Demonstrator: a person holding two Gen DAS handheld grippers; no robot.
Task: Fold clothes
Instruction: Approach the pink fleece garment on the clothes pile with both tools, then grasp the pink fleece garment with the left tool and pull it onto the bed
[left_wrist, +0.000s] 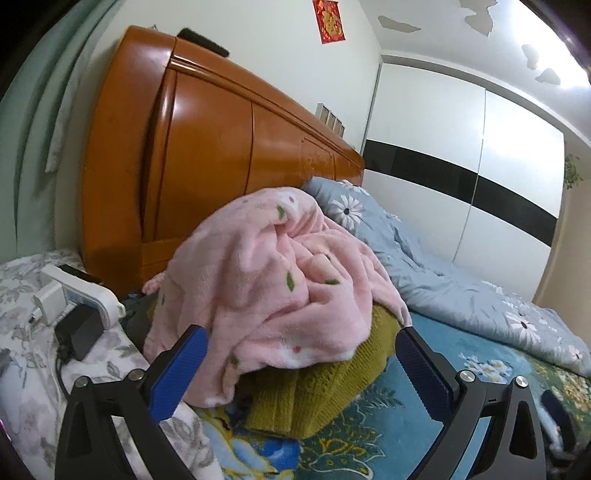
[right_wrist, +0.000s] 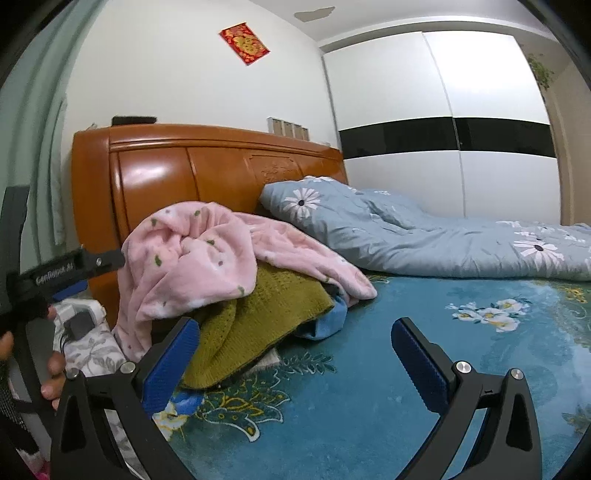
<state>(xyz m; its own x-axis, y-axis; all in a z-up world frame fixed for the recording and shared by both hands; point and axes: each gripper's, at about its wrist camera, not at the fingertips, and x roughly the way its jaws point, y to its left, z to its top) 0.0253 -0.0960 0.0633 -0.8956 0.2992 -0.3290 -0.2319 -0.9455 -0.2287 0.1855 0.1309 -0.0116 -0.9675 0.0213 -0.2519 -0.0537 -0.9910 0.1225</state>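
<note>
A heap of clothes lies on the bed by the headboard. On top is a fluffy pink garment (left_wrist: 273, 273) (right_wrist: 192, 258) with small green and white marks. Under it sits an olive-green knit (left_wrist: 325, 384) (right_wrist: 258, 325), and a bit of light blue cloth (right_wrist: 328, 321) pokes out at the heap's right side. My left gripper (left_wrist: 301, 354) is open, its blue pads on either side of the heap's near edge, with nothing between them gripped. My right gripper (right_wrist: 295, 347) is open too, lower right of the heap, its left pad close to the olive knit.
The bed has a blue floral sheet (right_wrist: 406, 369). A grey-blue daisy quilt (right_wrist: 424, 236) lies along the far side. The orange wooden headboard (left_wrist: 207, 155) stands behind the heap. A power strip with chargers (left_wrist: 74, 306) rests on flowered cloth at left. A hand (right_wrist: 51, 373) holds the other gripper's handle.
</note>
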